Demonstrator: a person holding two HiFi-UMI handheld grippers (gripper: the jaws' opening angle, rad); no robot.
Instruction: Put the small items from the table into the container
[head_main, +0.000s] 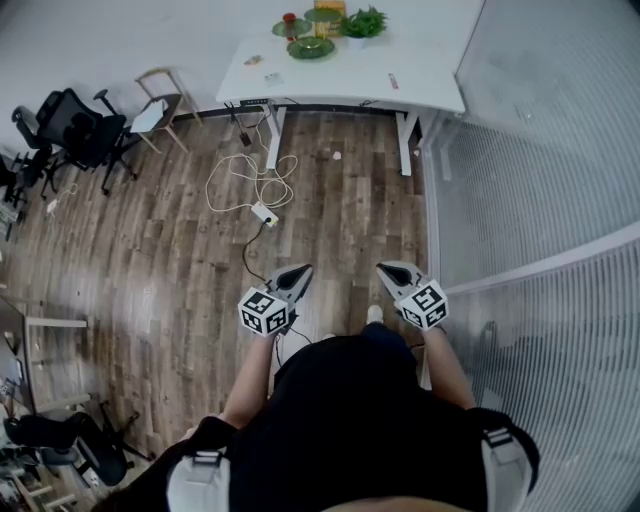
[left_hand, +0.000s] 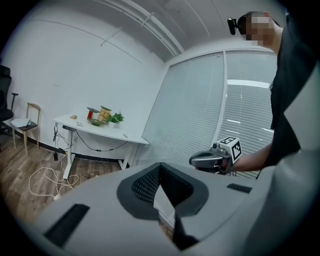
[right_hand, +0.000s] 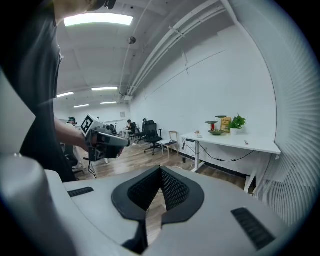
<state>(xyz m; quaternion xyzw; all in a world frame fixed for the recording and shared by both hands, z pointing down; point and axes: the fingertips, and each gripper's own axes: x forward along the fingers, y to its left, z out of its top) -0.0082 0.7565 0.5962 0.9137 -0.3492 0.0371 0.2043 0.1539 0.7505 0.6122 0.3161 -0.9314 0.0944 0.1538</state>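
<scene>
The white table (head_main: 350, 70) stands far off at the top of the head view. On it are a green dish (head_main: 310, 47), a second green dish with something red (head_main: 291, 27), a potted plant (head_main: 364, 22), a yellow box (head_main: 329, 8) and small flat items (head_main: 254, 60) (head_main: 393, 81). I stand well short of it on the wood floor. My left gripper (head_main: 293, 272) and right gripper (head_main: 393, 270) are held at waist height, both shut and empty. The left gripper view shows its shut jaws (left_hand: 160, 166) and the table (left_hand: 100, 131); the right gripper view shows the same (right_hand: 161, 170) (right_hand: 235, 142).
A white cable and power strip (head_main: 262, 212) lie on the floor before the table. A wooden chair (head_main: 160, 105) and black office chairs (head_main: 80, 130) stand at the left. A ribbed glass wall (head_main: 540, 180) runs along the right.
</scene>
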